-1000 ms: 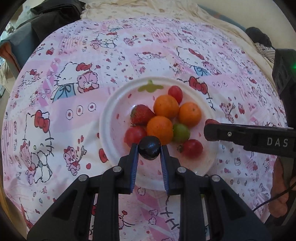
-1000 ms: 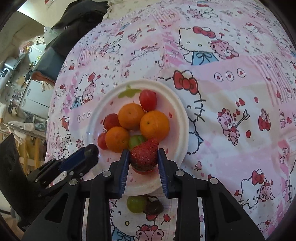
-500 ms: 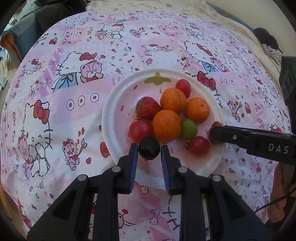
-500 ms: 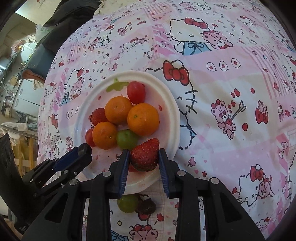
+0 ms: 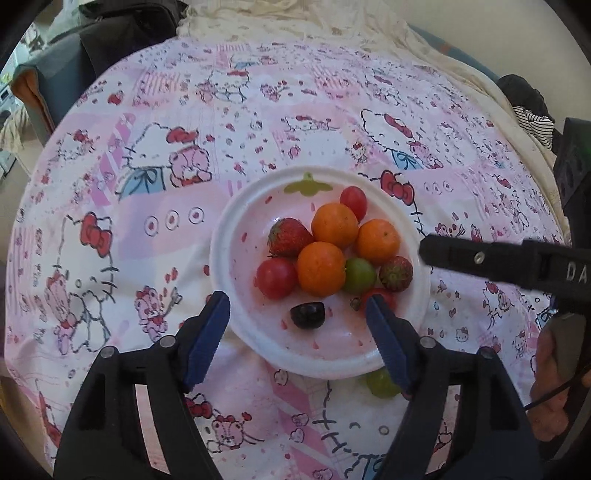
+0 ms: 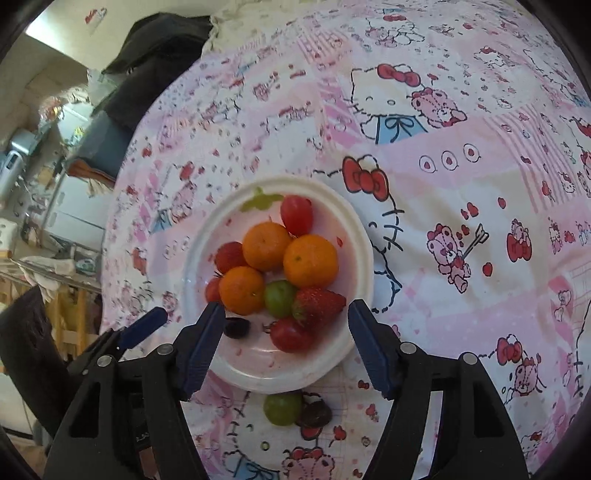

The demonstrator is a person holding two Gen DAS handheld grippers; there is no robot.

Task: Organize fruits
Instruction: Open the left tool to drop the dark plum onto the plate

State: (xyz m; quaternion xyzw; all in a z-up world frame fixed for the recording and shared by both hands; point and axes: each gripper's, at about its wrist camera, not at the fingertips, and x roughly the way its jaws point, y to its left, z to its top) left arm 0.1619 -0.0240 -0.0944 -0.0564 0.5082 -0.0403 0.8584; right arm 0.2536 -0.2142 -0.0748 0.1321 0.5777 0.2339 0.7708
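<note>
A white plate [image 5: 236, 288] on the pink patterned cloth holds three oranges, tomatoes, two strawberries, a green grape and a dark grape [image 5: 307, 314]. My left gripper [image 5: 299, 308] is open, its jaws wide apart either side of the dark grape, which lies free on the plate. My right gripper [image 6: 286, 314] is open too, astride the plate's near rim [image 6: 273, 382]; a strawberry [image 6: 317, 303] lies free between its jaws beside a tomato [image 6: 290, 334]. A green grape [image 6: 282, 408] and a dark grape [image 6: 314, 412] lie on the cloth below the plate.
The right gripper's finger [image 5: 498, 260] reaches in from the right in the left wrist view. Dark clothes [image 5: 122, 33] and furniture lie beyond the cloth's far left edge. A cream blanket [image 5: 295, 33] covers the far side.
Both grippers opened. The left let the dark grape go onto the plate; the right let the strawberry go next to the green grape. Both drew back a little.
</note>
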